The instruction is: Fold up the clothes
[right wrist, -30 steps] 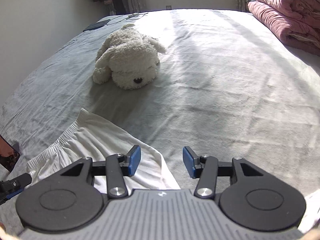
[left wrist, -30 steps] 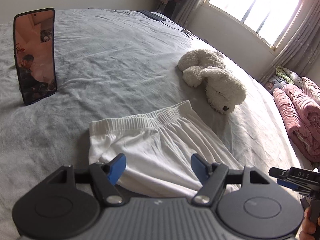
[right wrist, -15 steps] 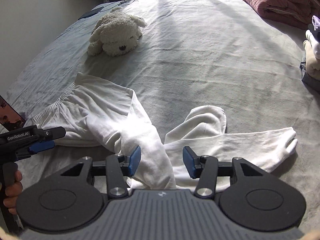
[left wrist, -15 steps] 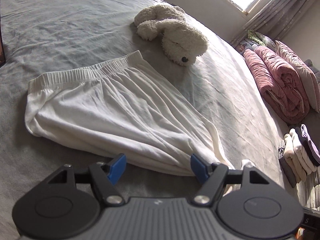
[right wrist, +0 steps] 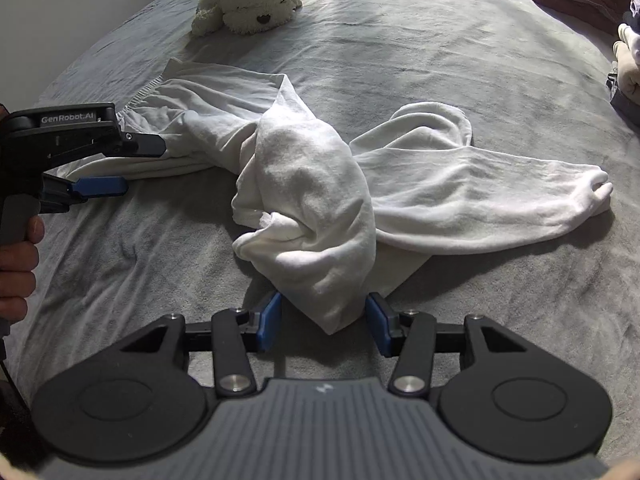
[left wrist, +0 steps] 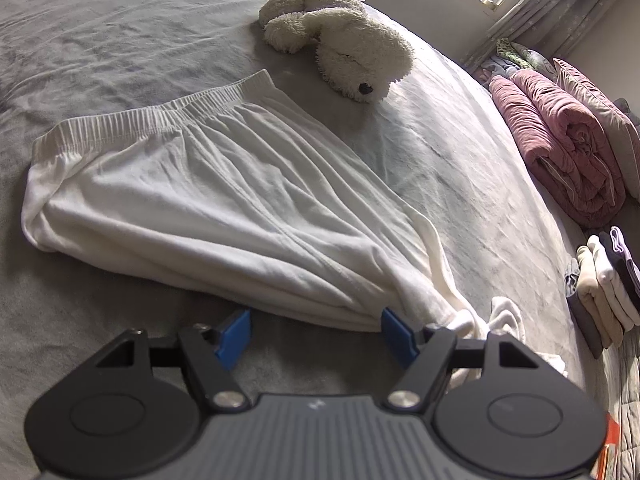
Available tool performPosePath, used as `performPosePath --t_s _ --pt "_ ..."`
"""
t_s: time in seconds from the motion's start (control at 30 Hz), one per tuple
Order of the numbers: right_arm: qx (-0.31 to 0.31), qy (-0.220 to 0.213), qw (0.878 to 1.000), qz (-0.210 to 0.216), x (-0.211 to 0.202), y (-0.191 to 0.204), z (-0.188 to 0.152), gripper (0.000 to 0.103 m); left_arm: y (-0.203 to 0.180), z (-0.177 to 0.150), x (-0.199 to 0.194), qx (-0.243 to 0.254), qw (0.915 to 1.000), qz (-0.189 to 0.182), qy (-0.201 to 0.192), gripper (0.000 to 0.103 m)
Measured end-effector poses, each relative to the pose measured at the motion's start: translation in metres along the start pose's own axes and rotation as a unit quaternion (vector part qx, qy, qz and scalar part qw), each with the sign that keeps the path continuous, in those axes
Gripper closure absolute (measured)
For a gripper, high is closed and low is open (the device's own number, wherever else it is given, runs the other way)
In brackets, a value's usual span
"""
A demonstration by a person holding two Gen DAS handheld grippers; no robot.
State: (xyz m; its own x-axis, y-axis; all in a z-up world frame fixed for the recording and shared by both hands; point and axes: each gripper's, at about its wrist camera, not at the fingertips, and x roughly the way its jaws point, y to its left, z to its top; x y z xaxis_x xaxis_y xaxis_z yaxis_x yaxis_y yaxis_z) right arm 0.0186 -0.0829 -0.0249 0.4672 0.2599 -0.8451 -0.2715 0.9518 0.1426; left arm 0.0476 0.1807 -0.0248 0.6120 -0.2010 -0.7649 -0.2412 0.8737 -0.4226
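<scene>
A pair of white trousers (left wrist: 208, 200) lies spread on the grey bed (left wrist: 120, 32), elastic waistband at the far left, legs running right. In the right wrist view the trousers (right wrist: 320, 184) show one leg bunched in a heap and the other stretched out to the right. My left gripper (left wrist: 316, 334) is open just short of the near edge of the cloth, holding nothing. My right gripper (right wrist: 324, 326) is open, its blue pads on either side of the tip of the bunched leg. The left gripper (right wrist: 102, 164) also shows at the left of the right wrist view, held by a hand.
A cream plush dog (left wrist: 344, 40) lies beyond the waistband. Rolled pink quilts (left wrist: 568, 148) sit at the right side of the bed. A stack of folded clothes (left wrist: 604, 284) stands at the right edge. Bare grey sheet lies between the trousers and the quilts.
Both grippers have pulled back toward the near side of the bed, so more of the trousers shows. The right gripper now has the bunched leg's tip between its open fingers.
</scene>
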Motion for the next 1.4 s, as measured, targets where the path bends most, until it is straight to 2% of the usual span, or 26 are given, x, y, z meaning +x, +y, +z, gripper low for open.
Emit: performPosePath --t_s 0.07,0.13,0.17,0.2,0.3,0.63,0.9,1.0,1.4 --pt "-0.013 -0.018 1.0 -0.014 0.002 0.004 -0.002 0.052 0.001 0.0 0.003 -0.002 1.0 0.003 0.002 0.031" --pt "-0.024 -0.03 0.999 -0.026 0.003 0.007 0.0 0.066 0.001 0.0 0.003 -0.003 1.0 0.002 0.003 0.031" --pt "-0.024 -0.032 0.999 -0.028 0.002 0.006 0.002 0.083 0.001 0.0 0.003 -0.003 1.0 0.001 0.003 0.031" --pt "-0.018 -0.031 0.999 -0.028 0.002 0.005 0.004 0.09 0.0 -0.001 0.002 -0.002 1.0 -0.001 0.003 0.031" --pt "0.008 -0.037 0.999 -0.025 -0.011 0.001 0.013 0.092 0.0 0.0 0.0 -0.003 1.0 -0.007 0.004 0.031" --pt "0.023 -0.13 0.991 -0.029 -0.096 0.003 0.043 0.092 -0.002 0.001 -0.001 -0.008 0.9999 -0.014 0.003 0.031" --pt "0.028 -0.185 0.981 -0.042 -0.136 0.001 0.073 0.094 0.001 0.002 -0.006 -0.009 0.9997 -0.021 0.0 0.031" --pt "0.016 -0.203 0.977 -0.062 -0.138 0.005 0.088 0.094 0.003 0.002 -0.007 -0.011 0.9997 -0.021 0.002 0.031" --pt "0.02 -0.241 0.962 -0.126 -0.1 -0.004 0.153 0.094 0.02 0.004 -0.011 -0.022 0.9995 -0.021 0.002 0.031"
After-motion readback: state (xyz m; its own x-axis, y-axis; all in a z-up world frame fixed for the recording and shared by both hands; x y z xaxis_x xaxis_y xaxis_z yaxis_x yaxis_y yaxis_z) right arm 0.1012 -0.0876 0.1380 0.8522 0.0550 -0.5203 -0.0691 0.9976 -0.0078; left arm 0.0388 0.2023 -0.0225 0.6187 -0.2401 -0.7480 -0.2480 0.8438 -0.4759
